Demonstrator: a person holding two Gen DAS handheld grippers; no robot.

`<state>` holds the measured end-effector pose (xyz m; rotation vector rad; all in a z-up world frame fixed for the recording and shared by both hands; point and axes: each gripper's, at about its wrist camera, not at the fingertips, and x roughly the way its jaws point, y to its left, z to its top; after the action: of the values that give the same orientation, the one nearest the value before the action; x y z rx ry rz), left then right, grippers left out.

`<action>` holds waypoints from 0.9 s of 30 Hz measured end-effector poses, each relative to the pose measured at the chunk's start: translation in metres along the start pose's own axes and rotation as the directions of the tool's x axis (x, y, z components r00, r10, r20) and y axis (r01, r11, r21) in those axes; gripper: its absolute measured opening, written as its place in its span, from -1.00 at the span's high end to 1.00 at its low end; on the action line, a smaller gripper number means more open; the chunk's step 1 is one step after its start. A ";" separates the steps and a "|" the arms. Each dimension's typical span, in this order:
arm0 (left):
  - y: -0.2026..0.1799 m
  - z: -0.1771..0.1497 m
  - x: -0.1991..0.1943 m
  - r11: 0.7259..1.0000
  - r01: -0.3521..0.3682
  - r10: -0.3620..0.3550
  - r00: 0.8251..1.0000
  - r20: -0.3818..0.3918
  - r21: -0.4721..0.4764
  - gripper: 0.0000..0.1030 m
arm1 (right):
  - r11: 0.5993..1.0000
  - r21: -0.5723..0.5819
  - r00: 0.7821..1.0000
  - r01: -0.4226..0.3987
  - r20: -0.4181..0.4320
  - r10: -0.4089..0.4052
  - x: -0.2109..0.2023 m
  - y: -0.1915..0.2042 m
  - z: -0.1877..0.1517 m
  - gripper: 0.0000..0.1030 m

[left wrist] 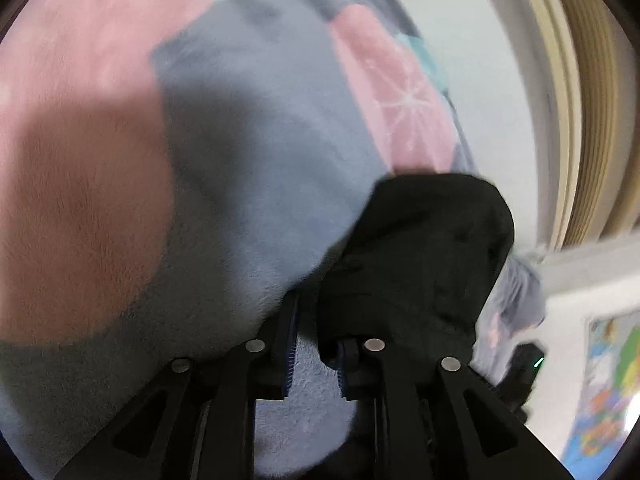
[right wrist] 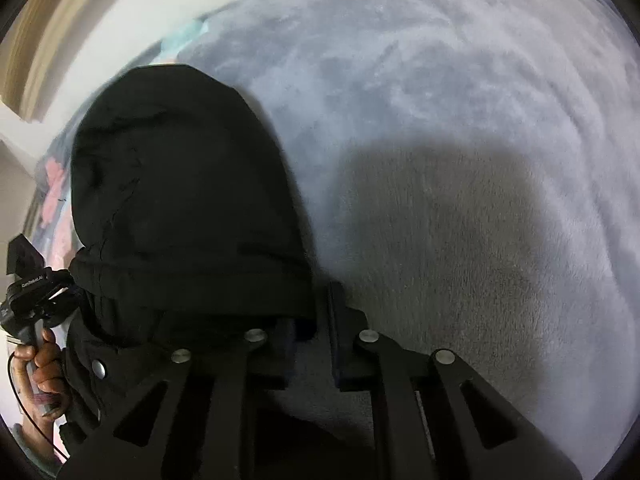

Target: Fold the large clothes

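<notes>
- Left claw (left wrist: pixel 314 364): its fingers stand apart with fleece blanket (left wrist: pixel 248 128) showing in the gap. The black garment (left wrist: pixel 424 256) lies just to its right and ahead, draped over the right finger; whether this finger truly pinches cloth, I cannot tell.
- The garment's long axis runs forward, away from both claws, and ends in a rounded hood-like tip.
- Right claw (right wrist: pixel 312 354): the fingers are apart, nothing between them. The garment (right wrist: pixel 180 200) lies to its left and ahead, covering the left finger.
- The garment sits between the claws; neither seems clearly nearer, so I judge both must close on its near edge.
- The person's left hand (right wrist: pixel 42 376) holds its gripper handle.
</notes>
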<state>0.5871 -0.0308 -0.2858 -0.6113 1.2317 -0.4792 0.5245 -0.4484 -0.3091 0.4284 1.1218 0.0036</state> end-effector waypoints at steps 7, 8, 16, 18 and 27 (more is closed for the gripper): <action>-0.071 -0.027 -0.063 0.917 -0.251 0.215 0.966 0.145 0.311 0.43 | 0.991 -0.124 0.998 0.058 0.013 -0.057 -0.047 0.008 -0.001 -0.11; -0.083 -0.032 -0.077 0.895 -0.292 0.235 0.951 0.201 0.337 0.31 | 0.990 -0.131 0.999 0.045 0.033 -0.041 -0.061 0.007 -0.003 -0.15; -0.178 -0.016 -0.057 0.821 -0.268 0.160 0.956 0.247 0.505 -0.11 | 0.989 -0.150 0.979 -0.003 0.203 0.034 -0.116 0.047 0.035 -0.32; -0.177 -0.017 -0.025 0.819 -0.253 0.180 0.966 0.187 0.516 -0.11 | 0.982 -0.188 0.978 0.020 0.208 0.020 -0.105 0.068 0.041 -0.43; -0.106 -0.027 0.050 0.885 -0.236 0.229 0.971 0.066 0.401 -0.11 | 0.968 -0.222 0.991 0.120 -0.036 -0.131 0.025 0.069 0.017 -0.63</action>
<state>0.5736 -0.1469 -0.2575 -0.1085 1.1276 -0.5075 0.5647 -0.3851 -0.3012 0.1598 1.1823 0.0272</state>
